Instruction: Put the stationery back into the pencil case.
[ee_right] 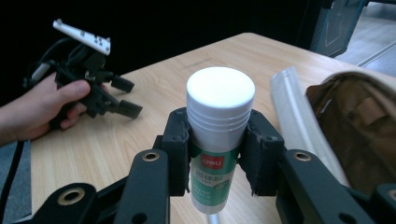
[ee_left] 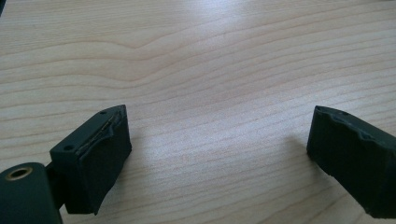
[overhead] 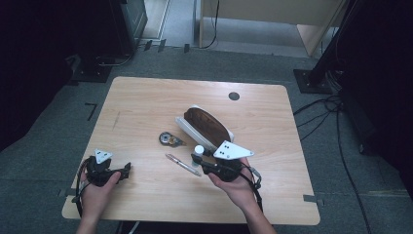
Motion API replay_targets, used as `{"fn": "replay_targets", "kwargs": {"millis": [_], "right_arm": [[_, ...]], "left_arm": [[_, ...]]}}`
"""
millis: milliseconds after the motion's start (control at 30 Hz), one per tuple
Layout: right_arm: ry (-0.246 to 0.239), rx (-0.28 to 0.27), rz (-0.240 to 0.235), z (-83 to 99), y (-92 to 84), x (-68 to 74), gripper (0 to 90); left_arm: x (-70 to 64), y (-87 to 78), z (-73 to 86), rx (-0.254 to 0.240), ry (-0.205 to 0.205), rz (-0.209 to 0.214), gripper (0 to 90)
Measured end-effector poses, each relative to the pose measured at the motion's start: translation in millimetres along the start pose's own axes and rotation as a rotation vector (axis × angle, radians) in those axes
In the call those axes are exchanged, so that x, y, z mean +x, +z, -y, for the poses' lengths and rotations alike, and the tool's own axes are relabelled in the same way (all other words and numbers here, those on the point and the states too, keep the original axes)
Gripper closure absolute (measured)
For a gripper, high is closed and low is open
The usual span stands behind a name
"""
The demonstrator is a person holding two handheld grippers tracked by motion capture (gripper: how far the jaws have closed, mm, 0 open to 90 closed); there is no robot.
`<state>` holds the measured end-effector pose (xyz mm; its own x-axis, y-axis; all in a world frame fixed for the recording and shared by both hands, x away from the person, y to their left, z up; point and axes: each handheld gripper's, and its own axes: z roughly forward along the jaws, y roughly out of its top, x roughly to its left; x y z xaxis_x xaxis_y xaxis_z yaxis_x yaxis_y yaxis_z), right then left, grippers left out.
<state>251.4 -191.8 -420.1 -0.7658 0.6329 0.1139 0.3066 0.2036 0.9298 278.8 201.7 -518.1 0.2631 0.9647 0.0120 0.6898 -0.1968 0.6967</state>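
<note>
Pads (ee_right: 180,140) of your right gripper (ee_right: 217,154) clamp the white-capped green-labelled glue stick (ee_right: 218,135), upright above the light wooden table (overhead: 146,102): pickup looks done, placing remains. Your left gripper (ee_left: 219,149) rests wide open and empty near the table's edge.

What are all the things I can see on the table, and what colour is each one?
Glue stick: one, white cap, green and white label, upright between the right gripper's jaws, near the table's middle front.
Pencil case: one, brown and white, open at the table's middle.
Tape dispenser: one, small, grey, left of the case.
Pen: one, silvery, lying in front of the case.
Table: one, light wood.
Left gripper: black, jaws open, front left.
Right gripper: black, shut on the glue stick.
</note>
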Motion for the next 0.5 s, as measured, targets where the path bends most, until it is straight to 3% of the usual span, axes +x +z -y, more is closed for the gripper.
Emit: {"fn": "replay_targets", "kwargs": {"millis": [500], "right_arm": [[0.021,-0.044,0.042,-23.7,-27.5,-20.3,65.5]], "left_arm": [[0.0,0.0,0.0,0.000,0.000,0.000,6.2]]}}
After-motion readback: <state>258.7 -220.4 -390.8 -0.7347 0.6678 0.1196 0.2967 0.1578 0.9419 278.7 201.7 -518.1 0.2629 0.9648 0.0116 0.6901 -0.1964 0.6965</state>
